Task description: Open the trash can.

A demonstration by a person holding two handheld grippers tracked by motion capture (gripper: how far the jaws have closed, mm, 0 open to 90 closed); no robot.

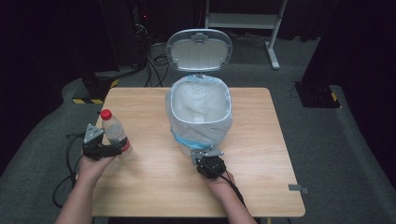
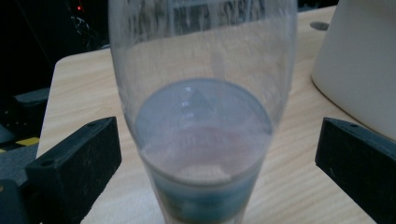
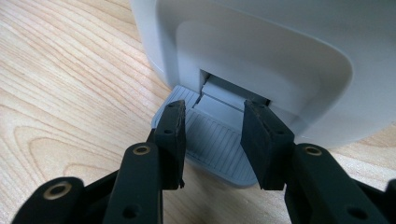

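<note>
**Bottle ready, lid held up**

Right tongs [image 3: 212, 144], part-spread, press the bin's pedal [image 3: 210, 140] at table centre; lid [image 1: 199, 49] stands open. Left tongs [image 2: 205, 154] straddle the bottle [image 1: 114, 130] near left, pads apparently clear. Next, likely: pinch, lift, carry over bin [image 1: 200, 114]. Both forearms reach in low.

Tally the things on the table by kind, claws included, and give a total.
Plastic bottle with red cap: 1
Pedal bin with bag, lid up: 1
Claws: 2, left claw around the bottle, right claw at the bin's pedal
Total: 4
</note>
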